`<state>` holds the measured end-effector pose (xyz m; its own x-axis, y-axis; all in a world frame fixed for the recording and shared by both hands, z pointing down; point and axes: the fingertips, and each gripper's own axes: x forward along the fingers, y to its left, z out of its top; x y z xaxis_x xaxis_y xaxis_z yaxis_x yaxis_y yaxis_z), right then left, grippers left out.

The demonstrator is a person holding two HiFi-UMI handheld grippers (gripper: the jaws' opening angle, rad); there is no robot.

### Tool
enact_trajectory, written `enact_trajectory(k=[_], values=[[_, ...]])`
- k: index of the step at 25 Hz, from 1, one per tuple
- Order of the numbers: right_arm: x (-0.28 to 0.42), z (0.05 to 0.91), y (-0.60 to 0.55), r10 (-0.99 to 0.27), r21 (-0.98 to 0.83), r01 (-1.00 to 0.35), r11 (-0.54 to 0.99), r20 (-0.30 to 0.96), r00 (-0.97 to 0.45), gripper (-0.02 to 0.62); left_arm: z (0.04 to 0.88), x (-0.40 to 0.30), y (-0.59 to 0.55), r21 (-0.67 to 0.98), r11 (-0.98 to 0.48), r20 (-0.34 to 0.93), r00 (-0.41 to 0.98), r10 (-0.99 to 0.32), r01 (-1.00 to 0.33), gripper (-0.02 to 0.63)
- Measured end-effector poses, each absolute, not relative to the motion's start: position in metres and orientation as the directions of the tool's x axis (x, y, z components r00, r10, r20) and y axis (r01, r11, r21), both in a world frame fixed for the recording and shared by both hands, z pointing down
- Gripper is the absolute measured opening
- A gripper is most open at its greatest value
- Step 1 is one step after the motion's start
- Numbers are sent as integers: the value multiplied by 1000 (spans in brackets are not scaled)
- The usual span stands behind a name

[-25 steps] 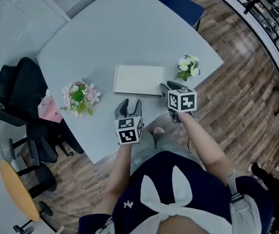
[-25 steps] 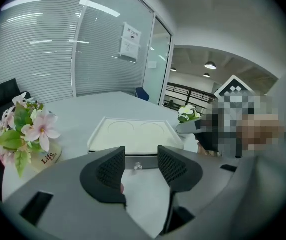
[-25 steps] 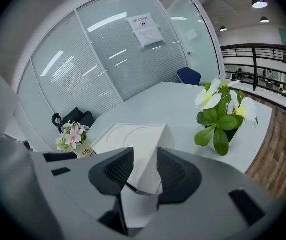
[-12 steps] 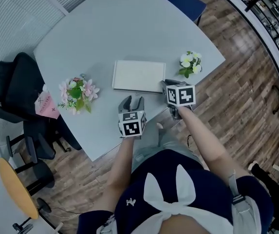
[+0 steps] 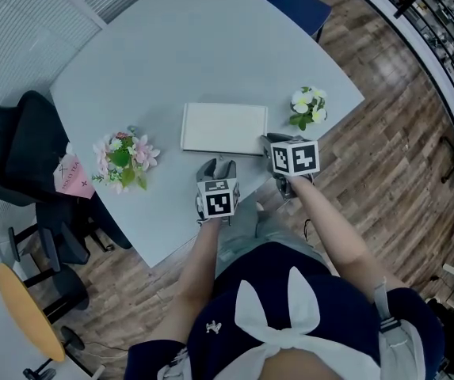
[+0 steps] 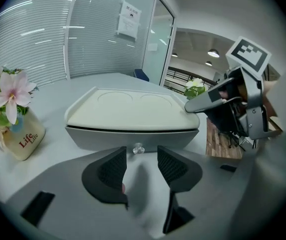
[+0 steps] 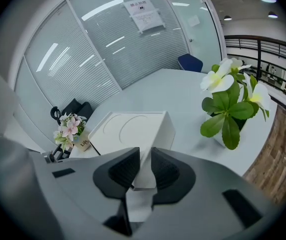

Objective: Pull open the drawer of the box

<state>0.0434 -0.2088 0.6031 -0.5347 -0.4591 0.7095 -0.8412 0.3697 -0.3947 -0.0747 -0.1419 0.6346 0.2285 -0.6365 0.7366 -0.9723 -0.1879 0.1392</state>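
Note:
A flat white box (image 5: 223,128) lies on the pale table (image 5: 179,46). Its drawer front (image 6: 133,136) faces me, with a small round knob (image 6: 139,148) at its middle. My left gripper (image 5: 217,165) is open just in front of that knob, which shows between the two pads' far ends (image 6: 142,166) without touching them. My right gripper (image 5: 268,142) is at the box's right front corner. Its jaws are closing, with the box's corner (image 7: 142,134) between the pads (image 7: 144,169) and both pads against it. The right gripper's jaws (image 6: 202,101) also show beside the box's lid.
A pot of pink flowers (image 5: 123,158) stands left of the box, and a white-flowered plant (image 5: 307,108) stands to its right near the table's edge. A black office chair (image 5: 20,157) stands beside the table's left side. The person's body is close to the table's near corner.
My left gripper has shifted right and in toward the drawer knob. My right gripper stays at the box's right front corner.

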Motion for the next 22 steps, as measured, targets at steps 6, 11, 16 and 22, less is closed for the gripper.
enact_trajectory(k=[6,11,16,22], values=[[44,603,-208,-473,-405,-843,353,700,-534,66,642,-73,-146,123,-211,744,231,-627,-970,196],[43,603,-209,-469,-408,-840,358,700,-539,67,650,-73,-150,110,-210,754,220,-619,-971,195],[44,602,-208,-469,-407,-841,356,701,-538,67,653,-69,-152,126,-196,758,222,-614,-972,163],[43,603,-209,-471,-407,-841,356,699,-538,69,651,-75,-155,96,-178,762,187,-620,-979,95]])
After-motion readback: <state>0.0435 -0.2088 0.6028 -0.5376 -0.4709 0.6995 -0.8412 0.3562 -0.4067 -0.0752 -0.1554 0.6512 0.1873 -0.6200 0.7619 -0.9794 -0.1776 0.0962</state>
